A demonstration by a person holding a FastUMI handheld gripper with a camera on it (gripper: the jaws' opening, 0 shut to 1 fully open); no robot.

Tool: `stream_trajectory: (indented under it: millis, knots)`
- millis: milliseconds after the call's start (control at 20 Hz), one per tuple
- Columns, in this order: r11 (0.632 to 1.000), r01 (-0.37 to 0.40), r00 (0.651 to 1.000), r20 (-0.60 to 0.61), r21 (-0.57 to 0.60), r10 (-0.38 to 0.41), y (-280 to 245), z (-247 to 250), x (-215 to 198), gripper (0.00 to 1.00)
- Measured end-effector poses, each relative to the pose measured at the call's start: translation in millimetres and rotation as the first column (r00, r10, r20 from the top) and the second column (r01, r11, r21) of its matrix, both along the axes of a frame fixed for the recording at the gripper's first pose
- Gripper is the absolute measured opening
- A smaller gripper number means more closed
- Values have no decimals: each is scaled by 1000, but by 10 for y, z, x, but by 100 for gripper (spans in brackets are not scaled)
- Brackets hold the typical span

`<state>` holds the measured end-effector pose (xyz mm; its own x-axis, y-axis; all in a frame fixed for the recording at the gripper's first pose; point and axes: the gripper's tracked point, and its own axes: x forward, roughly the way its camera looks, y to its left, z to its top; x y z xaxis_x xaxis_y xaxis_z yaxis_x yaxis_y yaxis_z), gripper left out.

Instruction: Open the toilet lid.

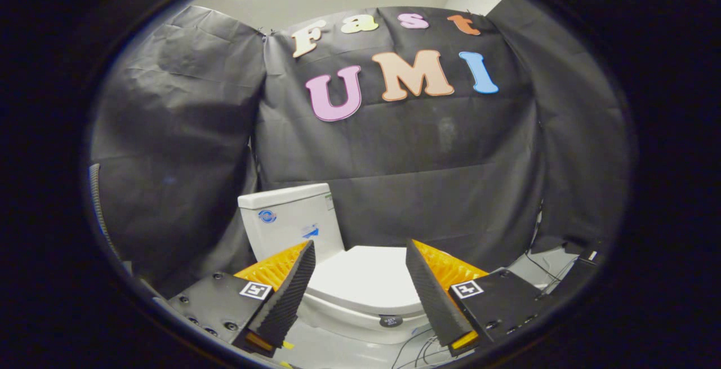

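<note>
Toilet lid (369, 276), white, lay flat and closed over the bowl, seen in the gap between the gripper (360, 250) fingers and a little beyond their tips. Gripper: fingers spread wide apart, nothing between the pads, no contact with the toilet; judged a posture of approach, the opening kept broad so the lid's front edge could be taken or hooked from below. Lid's front rim faced the gripper, with a small dark button or badge (390, 320) on the bowl front just beneath it. Cistern (290, 219), white, stood upright behind the lid toward the left finger, bearing stickers, details too small to tell. Lid would have to swing up and back against this cistern, a judgement only. Black cloth wall (428, 160) hung close behind and to both sides. Thin cables (414, 346) trailed on the pale floor (338, 352) below the right finger, near the bowl's base; judged a possible snag if the gripper dropped low. Ribbed hose (97, 200) at the far left, well apart.
</note>
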<state>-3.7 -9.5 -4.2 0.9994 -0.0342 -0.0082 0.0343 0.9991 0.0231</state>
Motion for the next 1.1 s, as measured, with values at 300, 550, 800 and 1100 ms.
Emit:
stream_trajectory:
  millis: [300, 550, 800, 1100]
  knots:
    - [1000, 7, 1000, -10, 14, -7, -22, -43, 8, 100]
    - [1000, 13, 1000, -10, 16, -13, -45, -41, 16, 99]
    - [999, 39, 999, -6, 38, -39, -111, -54, 86, 100]
    - [979, 124, 990, 47, 159, -133, -316, 28, 330, 95]
